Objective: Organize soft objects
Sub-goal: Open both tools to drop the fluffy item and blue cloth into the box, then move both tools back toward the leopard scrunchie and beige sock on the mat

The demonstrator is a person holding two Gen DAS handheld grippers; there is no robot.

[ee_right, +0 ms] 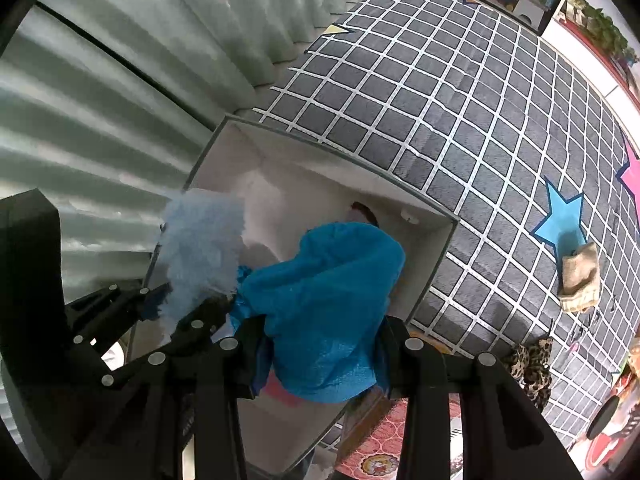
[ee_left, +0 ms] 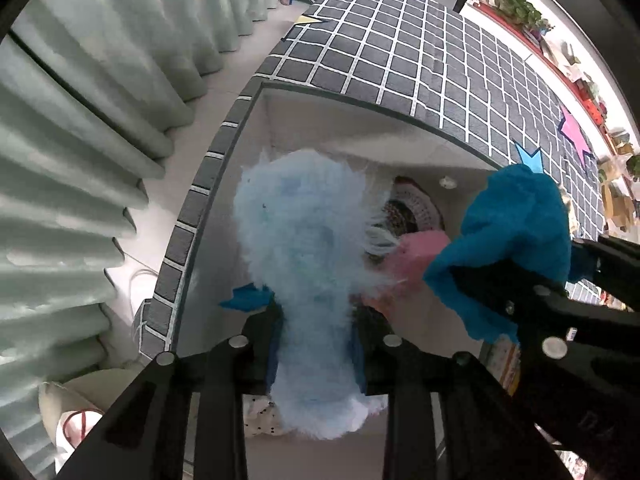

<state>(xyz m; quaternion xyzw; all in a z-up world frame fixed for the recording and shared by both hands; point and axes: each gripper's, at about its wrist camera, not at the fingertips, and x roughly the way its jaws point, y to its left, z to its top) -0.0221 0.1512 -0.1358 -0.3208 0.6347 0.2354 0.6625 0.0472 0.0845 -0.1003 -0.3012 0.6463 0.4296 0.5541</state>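
Tools over white storage box (ee_right: 424, 264): left tool (ee_left: 316, 344) pinching fluffy pale-blue item (ee_left: 300, 232); right tool (ee_right: 320, 356) pinching teal cloth (ee_right: 328, 300).

Left gripper (ee_left: 318, 344): my jaws flank a fluffy pale-blue sock (ee_left: 304, 248).
Location: above the white open storage box (ee_left: 360, 120).

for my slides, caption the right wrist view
Right gripper lowers a teal cloth into the white box; the left gripper holds a fluffy light-blue item.

Pleated pale-green curtain (ee_left: 92, 128) beside grey grid-patterned mat (ee_right: 460, 112) with stars.
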